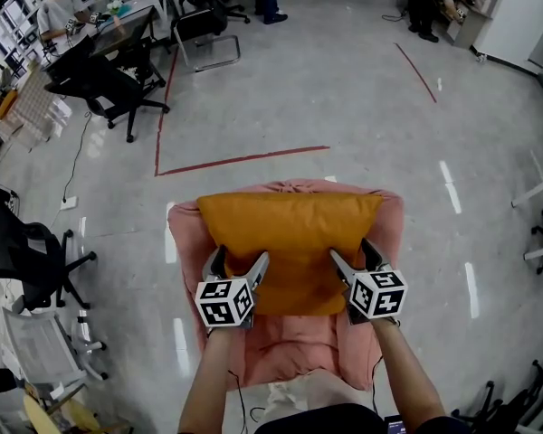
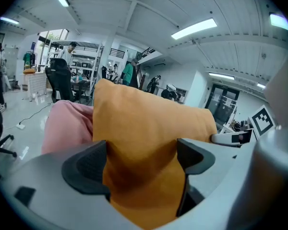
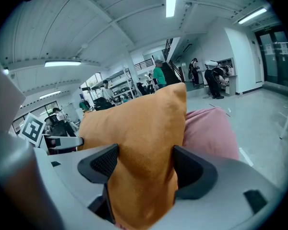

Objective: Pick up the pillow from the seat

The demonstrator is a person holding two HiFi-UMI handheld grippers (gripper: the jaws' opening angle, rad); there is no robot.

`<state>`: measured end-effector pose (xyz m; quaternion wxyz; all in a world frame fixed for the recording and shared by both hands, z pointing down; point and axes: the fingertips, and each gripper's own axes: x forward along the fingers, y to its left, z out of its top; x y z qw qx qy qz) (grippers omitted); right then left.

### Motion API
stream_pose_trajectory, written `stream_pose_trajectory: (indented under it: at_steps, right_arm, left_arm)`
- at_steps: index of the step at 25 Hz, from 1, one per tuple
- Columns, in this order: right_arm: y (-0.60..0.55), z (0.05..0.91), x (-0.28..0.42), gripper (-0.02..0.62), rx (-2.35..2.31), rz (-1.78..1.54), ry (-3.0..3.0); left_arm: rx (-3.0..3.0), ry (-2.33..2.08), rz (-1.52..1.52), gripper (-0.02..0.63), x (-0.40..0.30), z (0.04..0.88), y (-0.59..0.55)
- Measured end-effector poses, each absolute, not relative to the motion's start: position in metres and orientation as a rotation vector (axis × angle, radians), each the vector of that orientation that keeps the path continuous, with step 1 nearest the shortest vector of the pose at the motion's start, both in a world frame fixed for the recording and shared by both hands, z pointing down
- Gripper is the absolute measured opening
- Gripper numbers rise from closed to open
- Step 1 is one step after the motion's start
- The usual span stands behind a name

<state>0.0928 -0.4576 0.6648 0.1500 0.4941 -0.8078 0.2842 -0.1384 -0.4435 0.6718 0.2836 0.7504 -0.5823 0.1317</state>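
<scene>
An orange pillow [image 1: 290,229] leans against the back of a pink soft seat [image 1: 281,351]. My left gripper [image 1: 240,260] is shut on the pillow's near left part, and my right gripper [image 1: 353,253] is shut on its near right part. In the left gripper view the pillow [image 2: 149,128] fills the gap of the left gripper [image 2: 141,159], bunched against both pads, with the pink seat [image 2: 67,123] behind it. In the right gripper view the pillow [image 3: 139,128] is pinched in the right gripper [image 3: 144,164], and the seat [image 3: 209,133] shows at its right.
Black office chairs stand at the left [image 1: 109,84] [image 1: 27,256]. A red tape line [image 1: 244,159] runs on the grey floor beyond the seat. People stand and sit at desks far back. White table legs [image 1: 538,193] stand at the right edge.
</scene>
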Motion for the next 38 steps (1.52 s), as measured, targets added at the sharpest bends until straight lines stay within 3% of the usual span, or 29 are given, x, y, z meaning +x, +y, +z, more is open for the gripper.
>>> stream_pose_trajectory:
  at_steps: [13,15,23,25,38]
  right_arm:
    - [-0.466,0.67,0.089,0.345,1.388,0.789,-2.362]
    - [-0.466,0.671,0.09,0.345,1.386,0.788,-2.364]
    - [-0.47,0.672,0.09,0.345,1.396,0.78,-2.363]
    - [-0.471,0.672,0.092,0.345,1.404,0.775,-2.357]
    - [-0.472,0.674,0.091,0.345,1.419,0.772,-2.36]
  left_arm:
    - [2.014,-1.597,0.388,0.457,-0.147,0.676,-0.45]
    - [2.012,-1.624,0.397,0.496,-0.149,0.677,-0.45]
    - [2.0,-1.603,0.421,0.53,-0.154,0.685,-0.462]
    - [1.988,-1.6,0.424,0.589,-0.157,0.688,-0.465]
    - [2.018,-1.448,0.352,0.581,-0.149,0.693,-0.467]
